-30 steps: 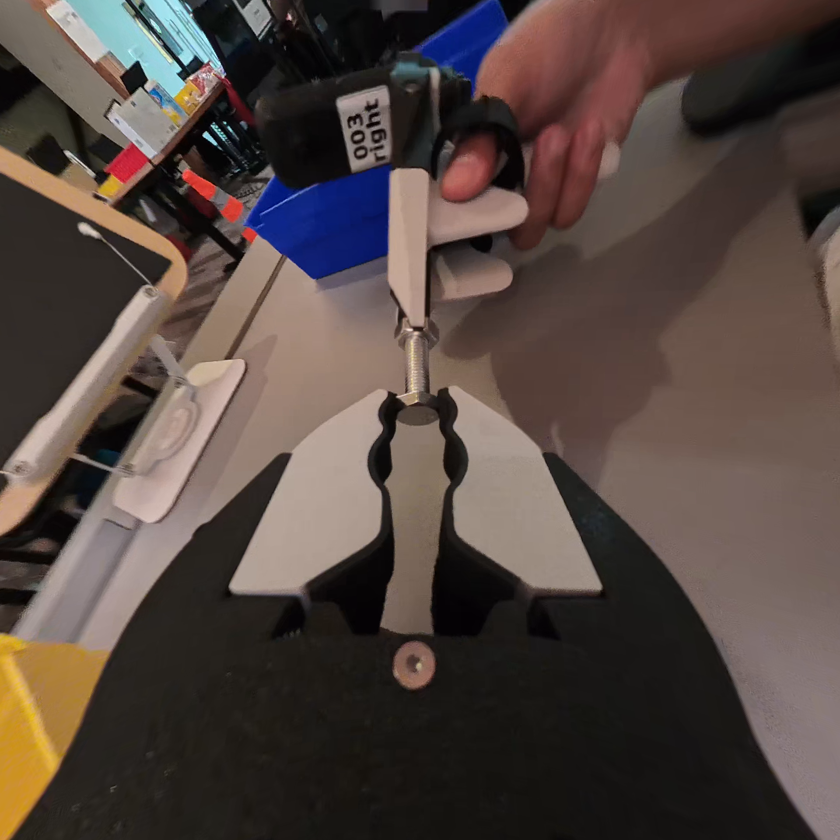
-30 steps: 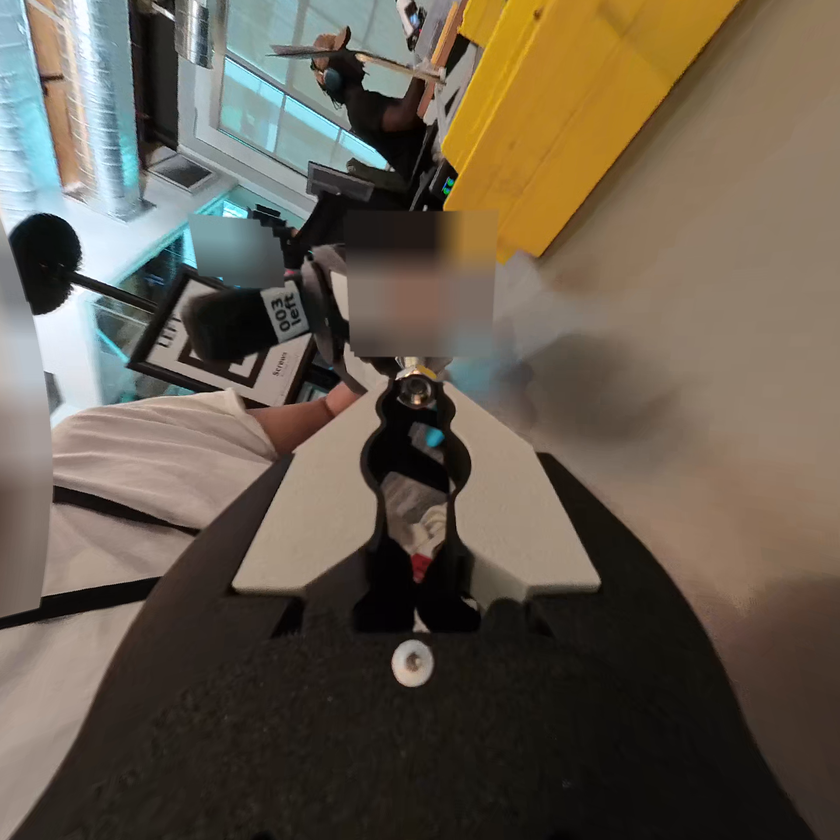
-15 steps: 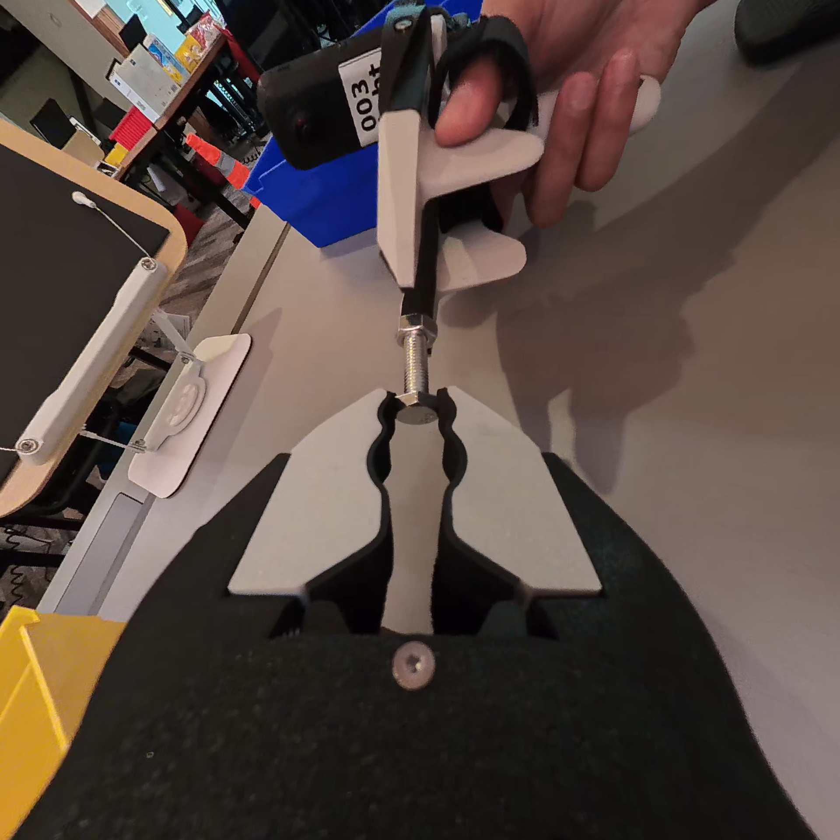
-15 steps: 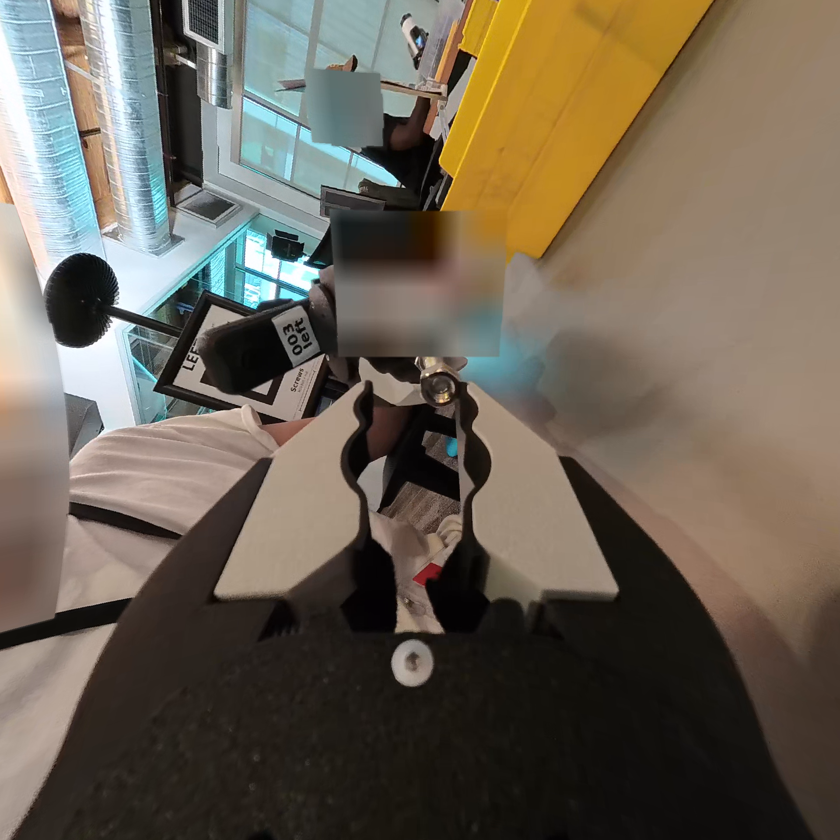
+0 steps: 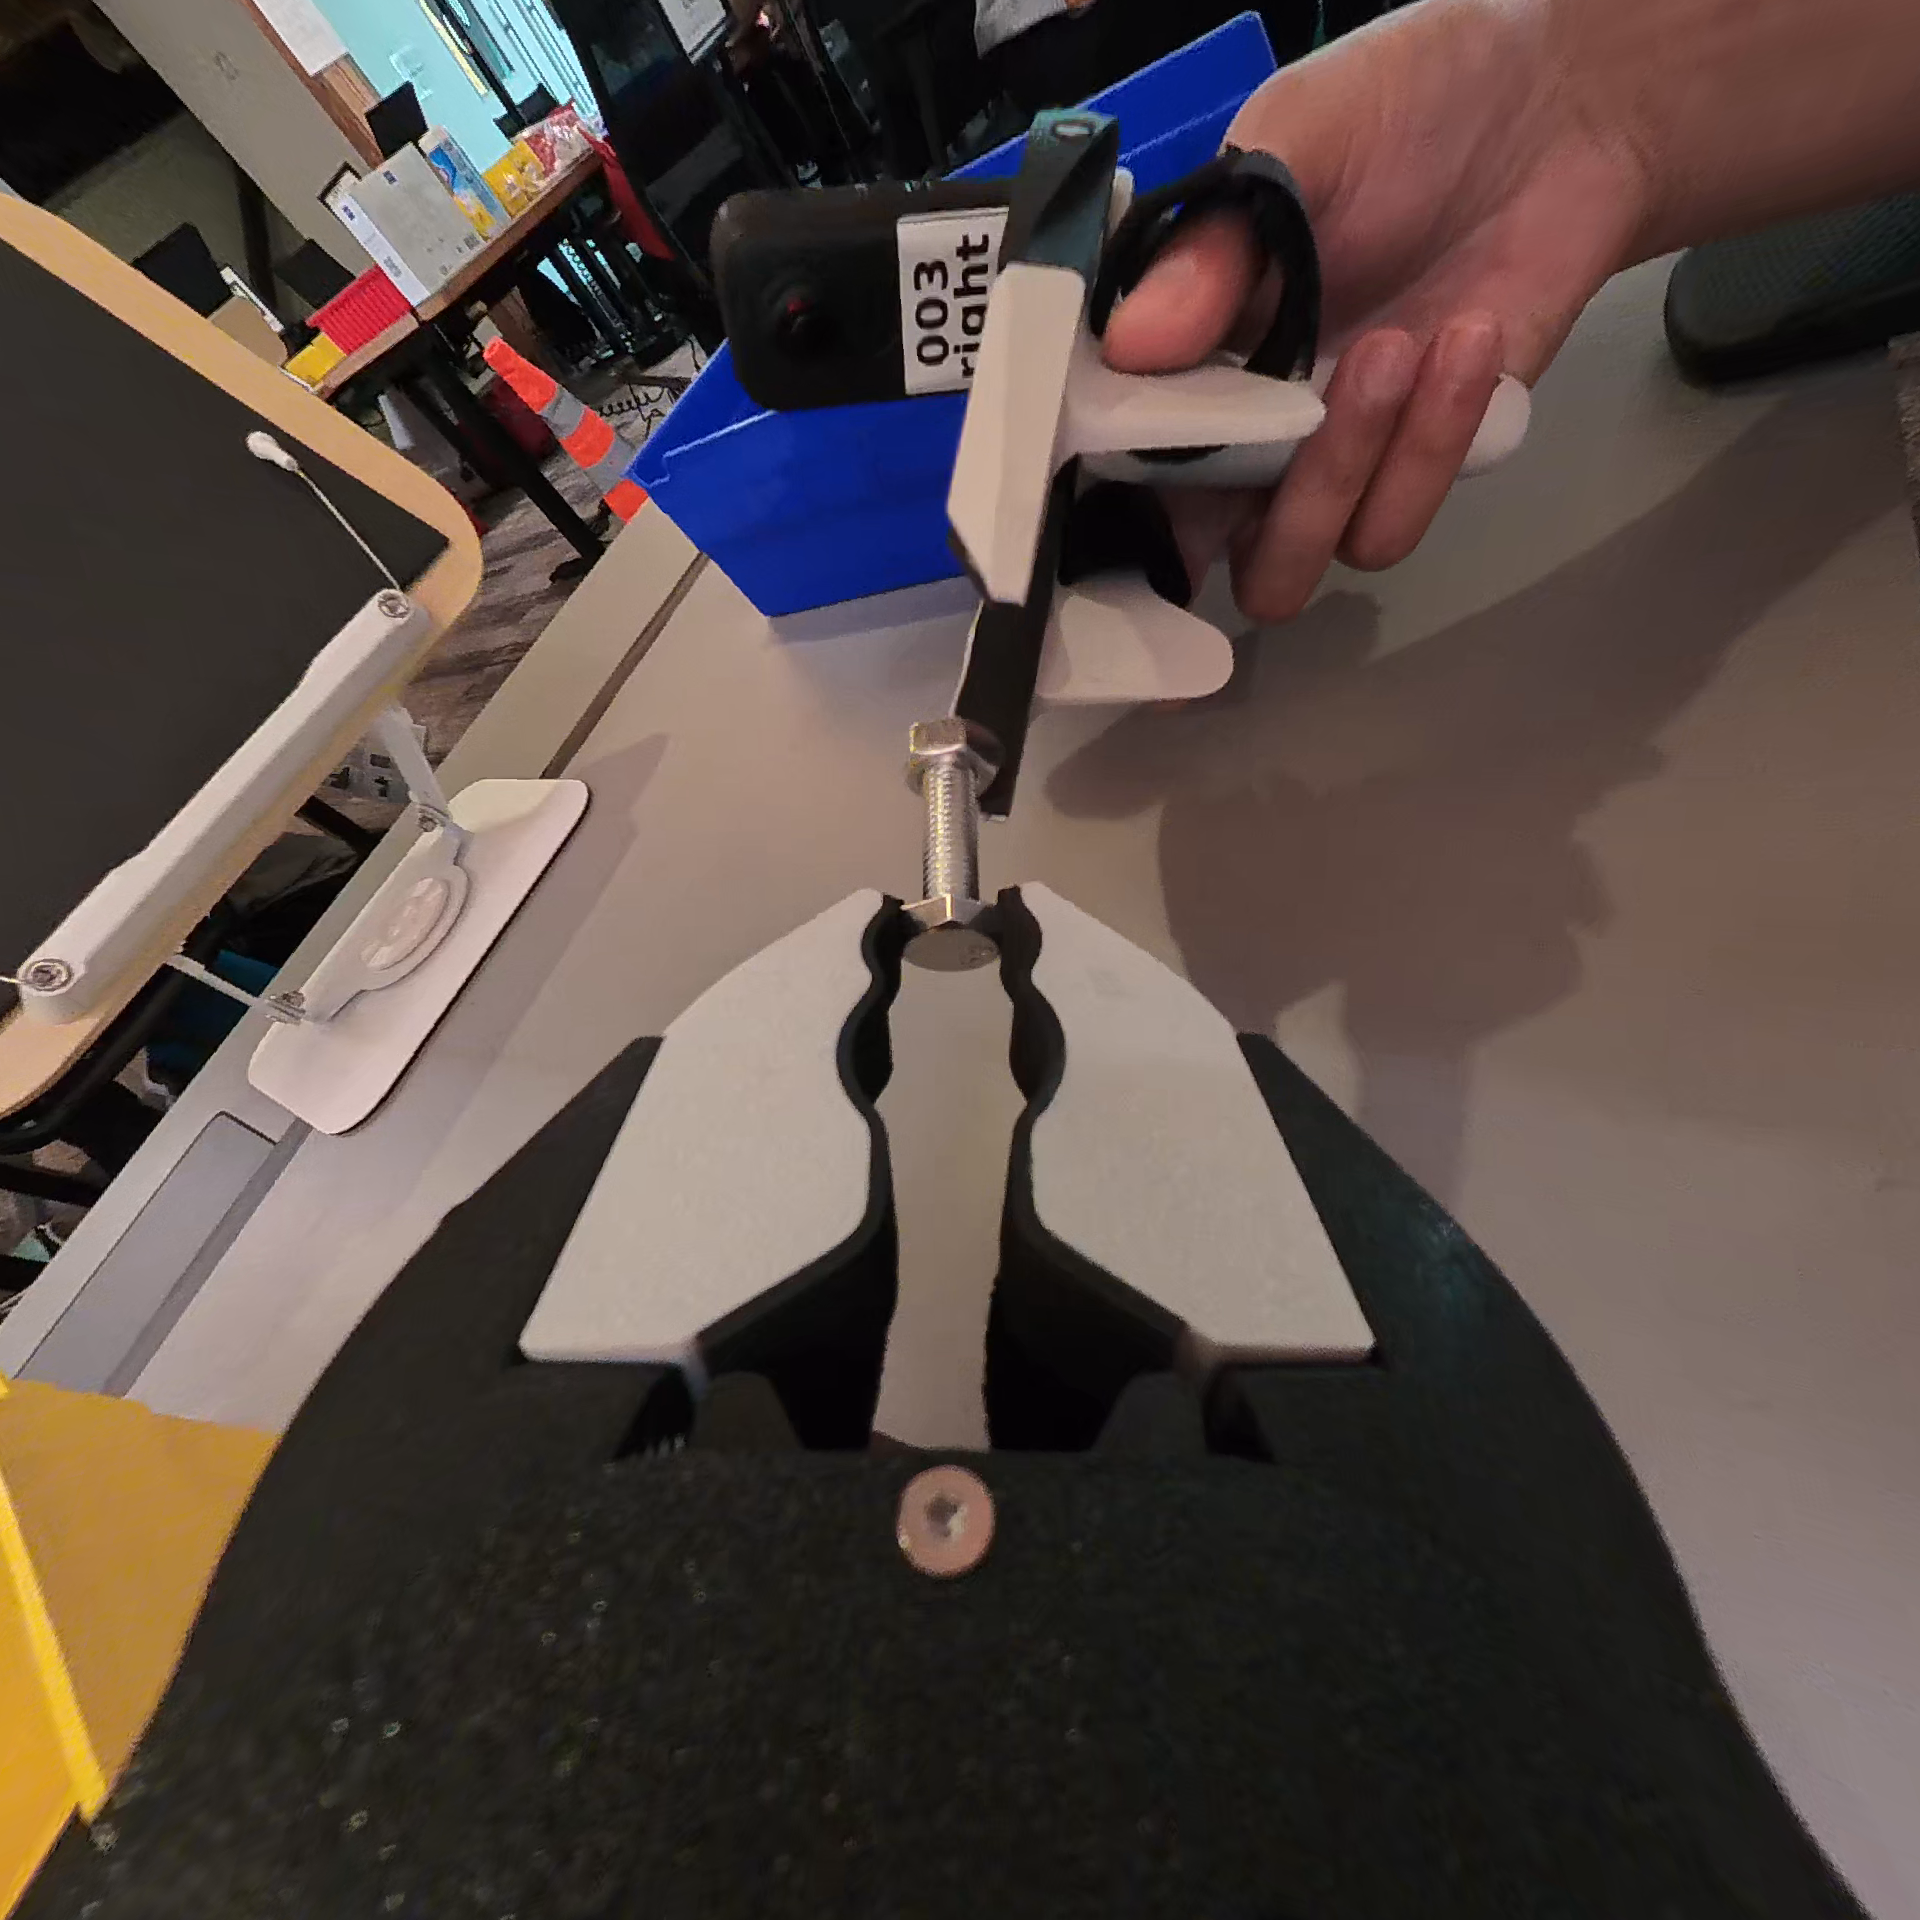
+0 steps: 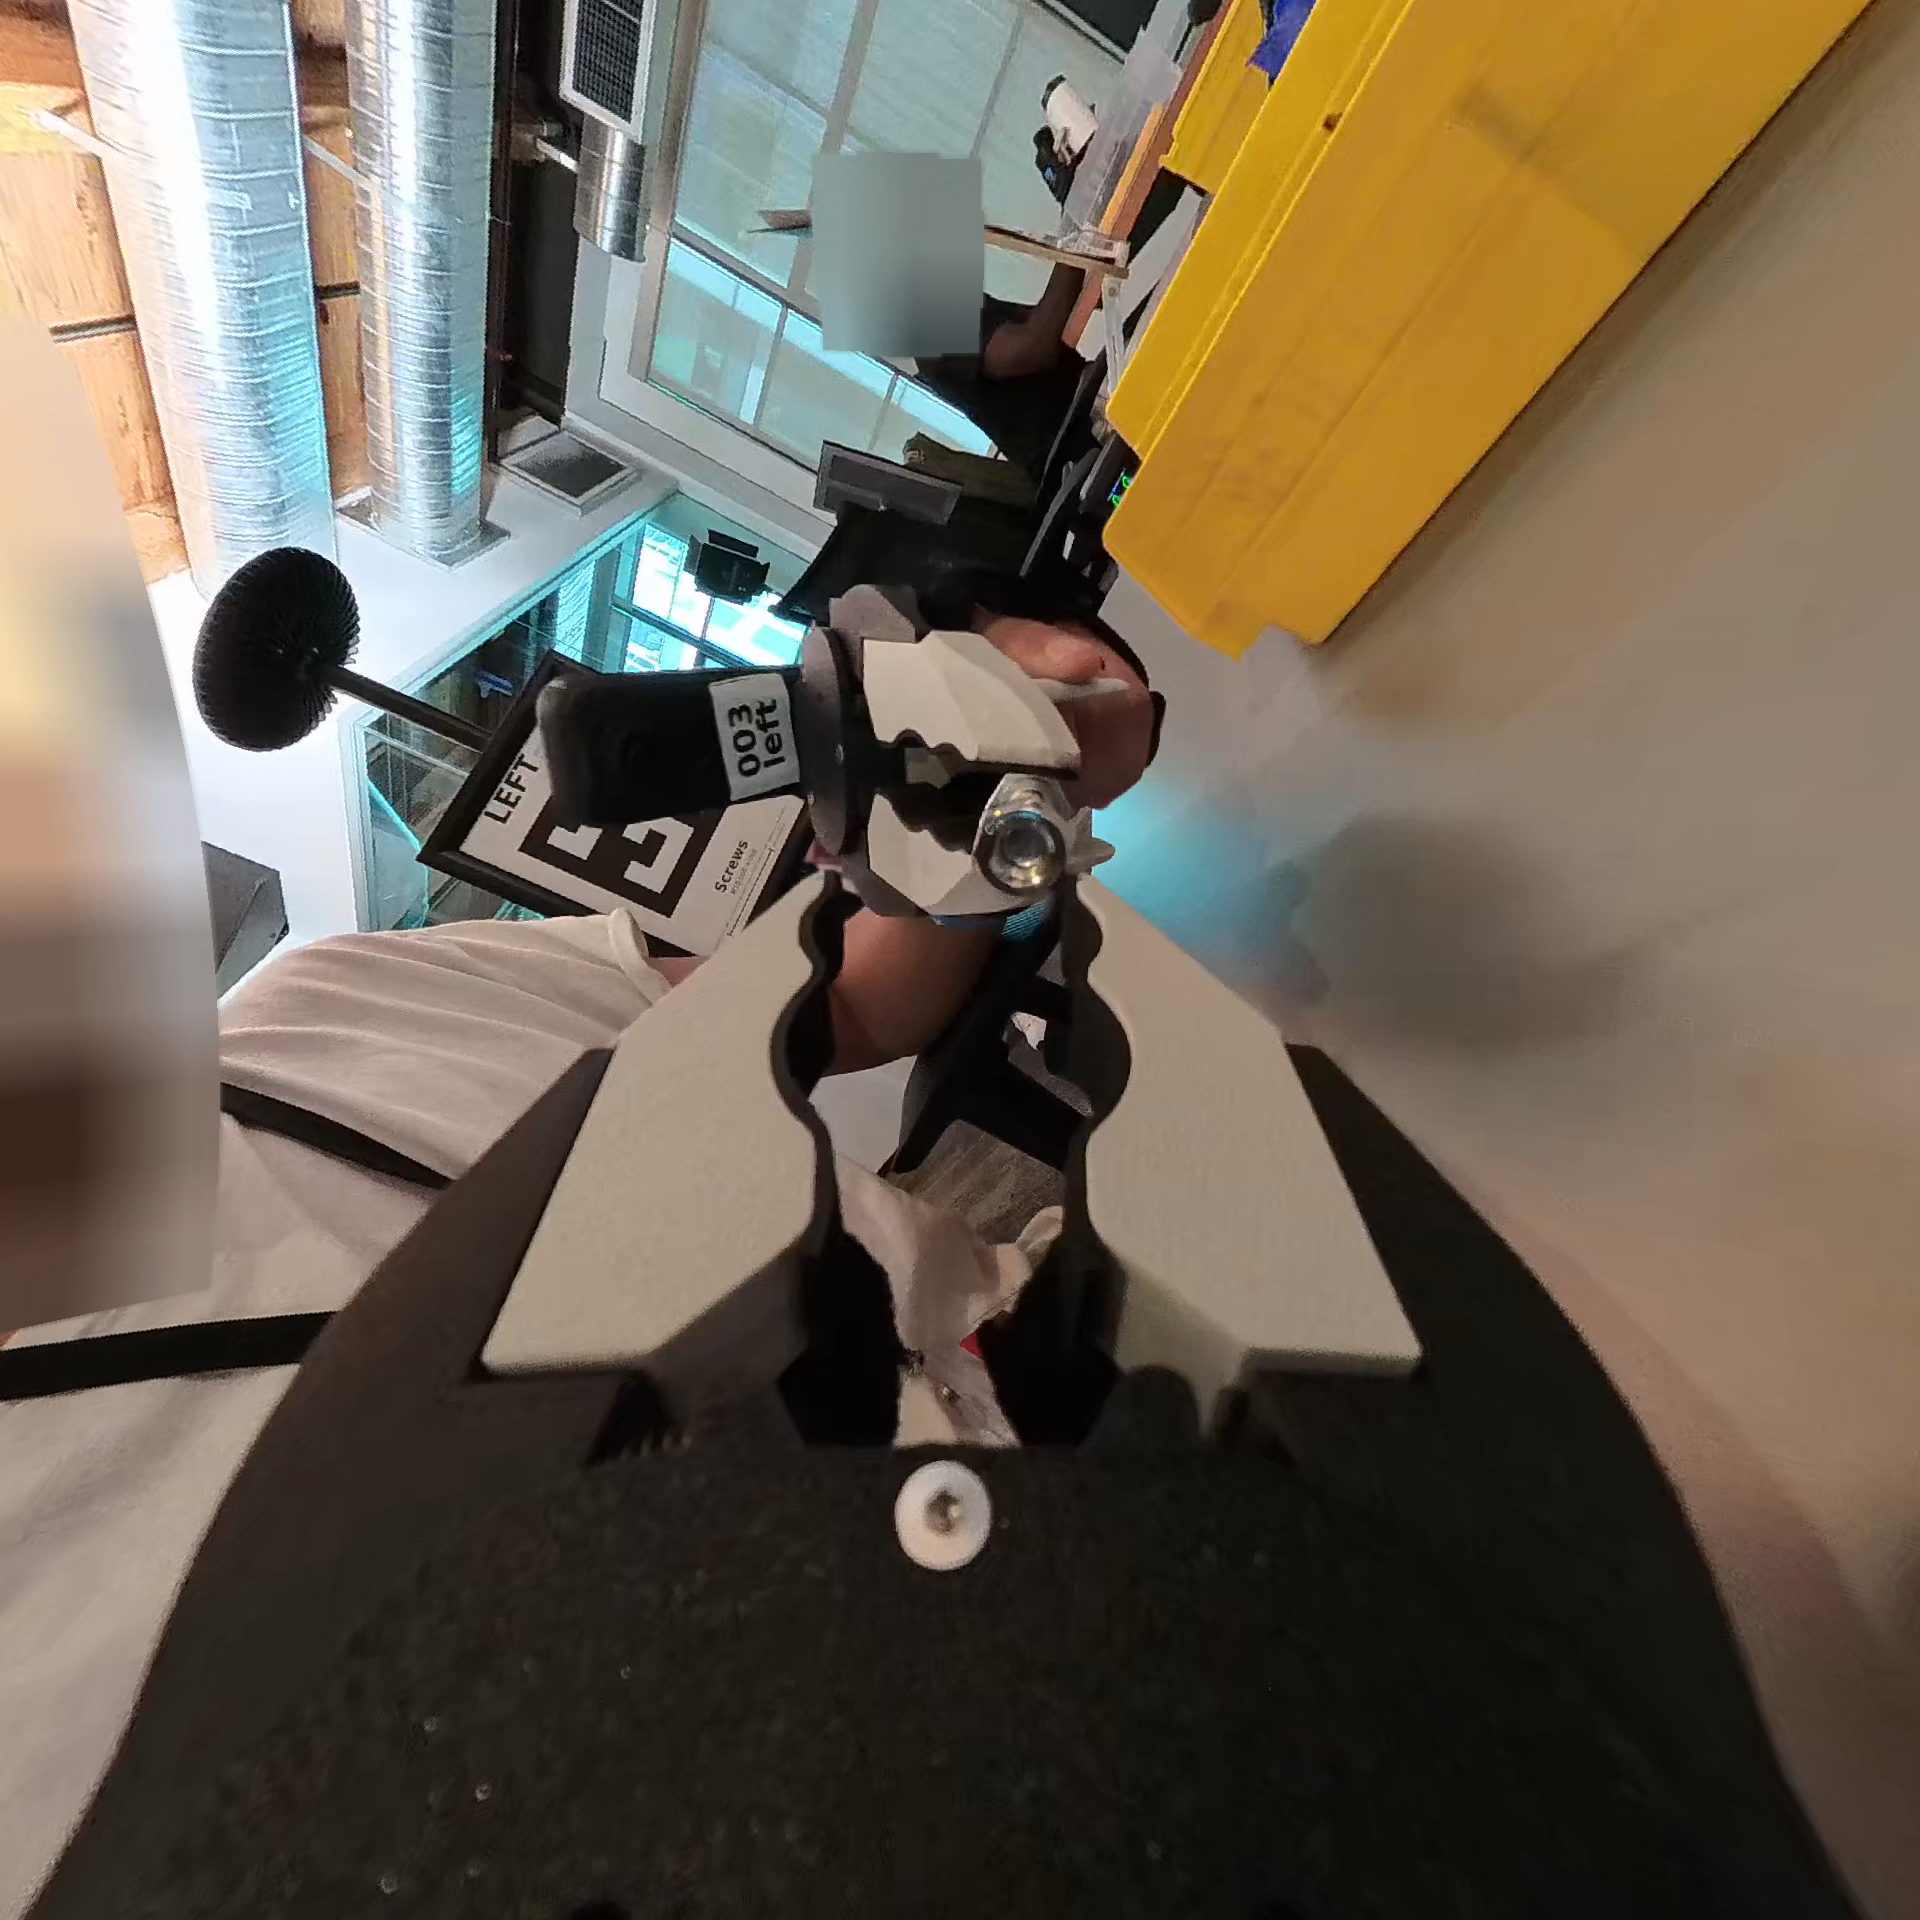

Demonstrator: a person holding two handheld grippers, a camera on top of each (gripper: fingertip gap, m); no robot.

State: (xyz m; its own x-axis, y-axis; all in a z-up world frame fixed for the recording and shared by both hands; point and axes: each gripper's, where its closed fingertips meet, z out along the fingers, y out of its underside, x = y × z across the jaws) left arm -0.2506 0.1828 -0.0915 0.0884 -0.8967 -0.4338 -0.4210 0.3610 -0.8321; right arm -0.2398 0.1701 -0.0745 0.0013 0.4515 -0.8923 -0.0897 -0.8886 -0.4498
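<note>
My left gripper (image 5: pixel 948 914) is shut on the hex head of a silver bolt (image 5: pixel 951 831). The bolt points forward above the grey table (image 5: pixel 1455 1039). A silver nut (image 5: pixel 940 753) sits on the bolt's far end. A hand holds my right gripper (image 5: pixel 997 701) tilted just beyond the nut, with one black pad (image 5: pixel 1003 686) close beside it. In the right wrist view my right gripper (image 6: pixel 945 904) is open and holds nothing. The nut and bolt end (image 6: pixel 1023 831) show just past its right fingertip (image 6: pixel 1081 914), carried by the left gripper (image 6: pixel 1039 810).
A blue bin (image 5: pixel 831 499) stands on the table behind the right gripper. A yellow bin (image 5: pixel 62 1558) is at the near left and shows in the right wrist view (image 6: pixel 1455 312). A black board (image 5: pixel 156 520) on a white stand (image 5: pixel 416 935) is at the left edge. Both grippers' tips are close together, under 4 cm apart.
My right gripper's jaws were closed on the nut at the bolt's end and have opened off it; the gripper has tilted and shifted slightly aside. My left gripper keeps its hold on the bolt head.
</note>
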